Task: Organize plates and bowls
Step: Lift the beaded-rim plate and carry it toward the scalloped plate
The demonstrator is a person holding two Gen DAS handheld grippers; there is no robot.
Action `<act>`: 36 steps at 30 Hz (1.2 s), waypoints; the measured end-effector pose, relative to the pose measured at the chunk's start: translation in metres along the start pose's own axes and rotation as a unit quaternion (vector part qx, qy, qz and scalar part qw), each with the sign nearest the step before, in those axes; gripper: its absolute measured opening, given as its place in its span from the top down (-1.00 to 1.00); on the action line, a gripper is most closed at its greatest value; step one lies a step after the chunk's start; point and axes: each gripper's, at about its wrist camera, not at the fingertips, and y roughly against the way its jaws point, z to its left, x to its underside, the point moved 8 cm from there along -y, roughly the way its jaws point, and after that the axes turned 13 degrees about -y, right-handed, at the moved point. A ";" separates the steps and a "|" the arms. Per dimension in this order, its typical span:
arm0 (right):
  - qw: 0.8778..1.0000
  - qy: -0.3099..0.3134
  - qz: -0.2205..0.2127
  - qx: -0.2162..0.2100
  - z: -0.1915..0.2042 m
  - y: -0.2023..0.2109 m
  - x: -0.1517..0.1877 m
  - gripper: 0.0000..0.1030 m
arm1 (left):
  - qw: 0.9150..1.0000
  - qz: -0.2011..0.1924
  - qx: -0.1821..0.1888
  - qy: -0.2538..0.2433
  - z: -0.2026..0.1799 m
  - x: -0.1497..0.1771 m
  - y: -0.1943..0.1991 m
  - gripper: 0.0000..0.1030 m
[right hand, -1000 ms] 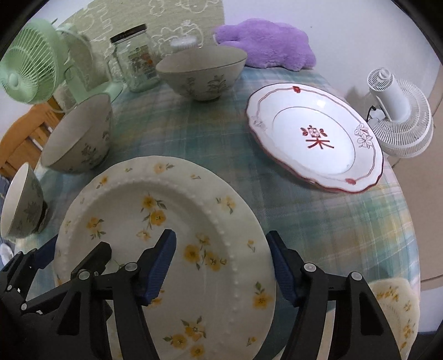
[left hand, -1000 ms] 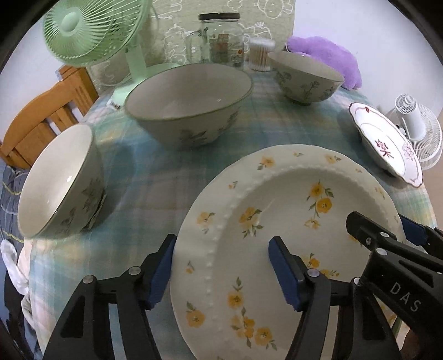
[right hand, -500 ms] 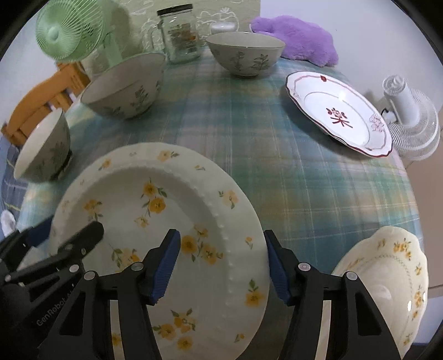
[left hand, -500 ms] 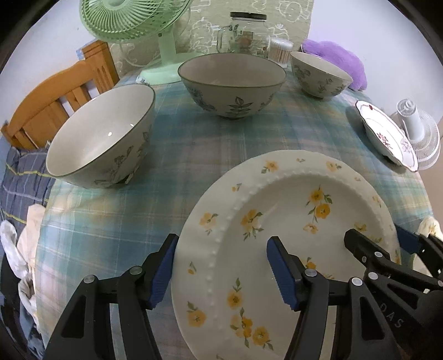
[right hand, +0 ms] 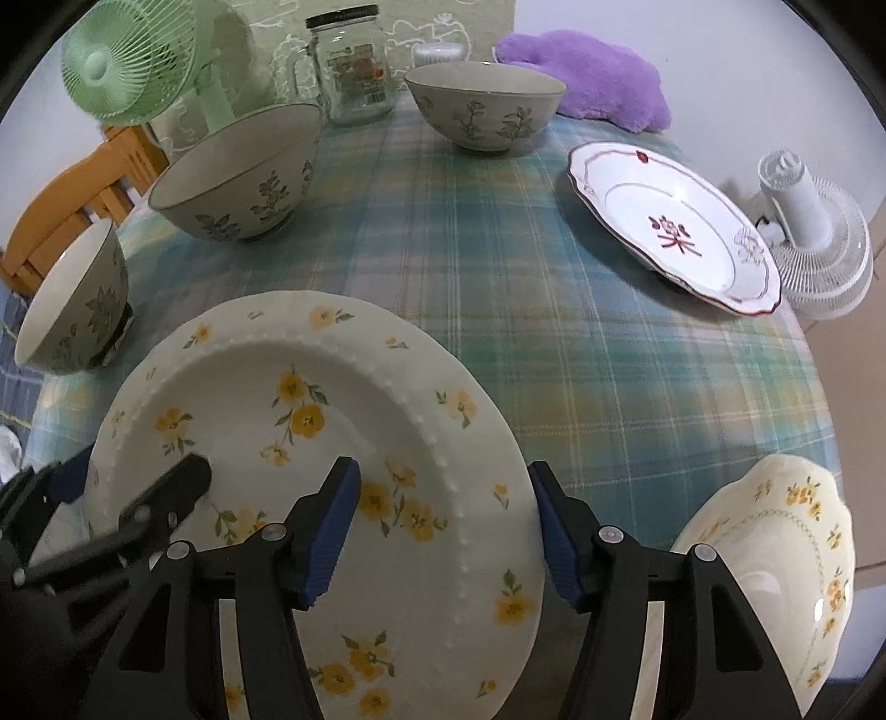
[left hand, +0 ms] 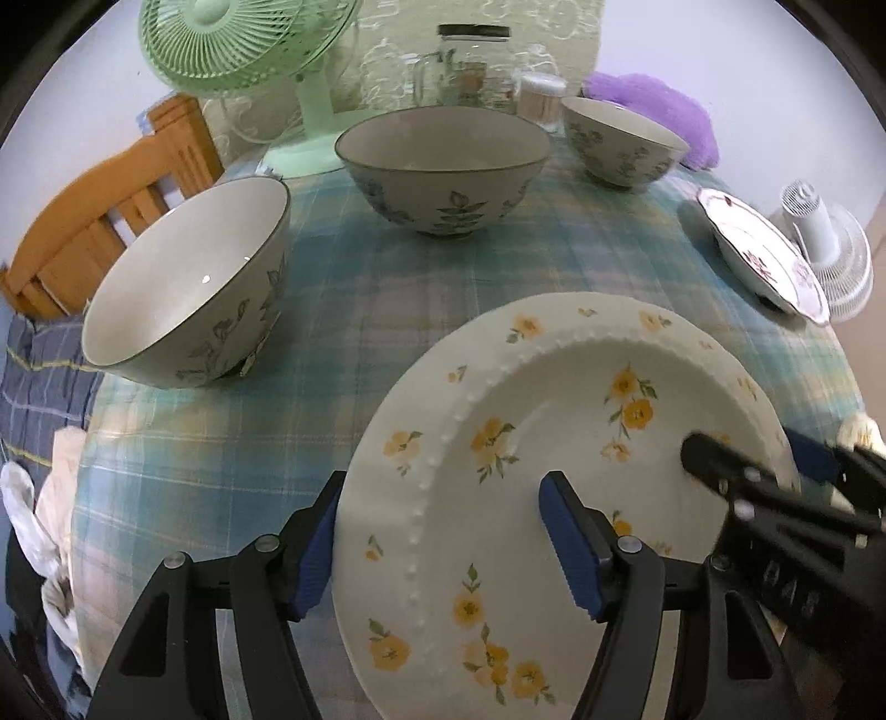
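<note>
The left gripper's (left hand: 443, 487) blue fingers (left hand: 315, 548) straddle the left rim of the yellow-flowered plate (left hand: 554, 399). One pad sits against the outer edge and the other rests on the plate's inner face, pinching the rim between them. The right gripper (right hand: 443, 471) holds the opposite rim the same way, one finger (right hand: 332, 531) over the flowers and the other at the edge. Its jaws have just been closing a little on that rim. Each gripper shows at the far side of the plate in the other's view.

The plate sits between the two grippers at the near end of the checked tablecloth (left hand: 387, 288), tilted, with a shadow under its right edge.

Beyond it stand three leaf-patterned bowls, well apart:
- a big bowl (left hand: 443, 166) in the middle
- another bowl (left hand: 188, 288) at the left edge
- a smaller bowl (left hand: 626, 144) far right

A red-trimmed plate (right hand: 675, 227) lies near the right edge. A scalloped flowered dish (right hand: 775, 554) is just beside the held plate.

At the back are a green fan (left hand: 238, 39), a glass jar (right hand: 349, 66) and a purple cushion (right hand: 598, 72). A white fan (right hand: 814, 232) is off the table to the right, and a wooden chair (left hand: 99, 221) is to the left.
</note>
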 end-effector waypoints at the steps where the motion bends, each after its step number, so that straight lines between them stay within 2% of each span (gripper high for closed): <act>1: 1.000 -0.003 0.001 -0.004 -0.001 0.000 0.000 -0.27 | 1.000 0.004 0.004 0.003 -0.001 0.002 0.001 -0.35; 7: 1.000 0.006 0.001 0.003 0.003 0.013 0.007 -0.27 | 1.000 0.012 0.011 0.015 0.001 0.011 0.014 -0.36; 16: 1.000 0.011 -0.015 0.016 0.012 0.046 0.013 -0.27 | 1.000 -0.002 0.016 0.023 0.007 0.014 0.045 -0.36; 28: 0.998 -0.021 -0.060 0.027 0.012 0.107 0.032 -0.27 | 0.999 -0.045 0.020 -0.014 0.006 0.022 0.097 -0.33; 36: 0.995 -0.043 -0.081 0.036 -0.002 0.133 0.046 -0.27 | 0.997 -0.063 0.025 -0.038 -0.011 0.025 0.117 -0.33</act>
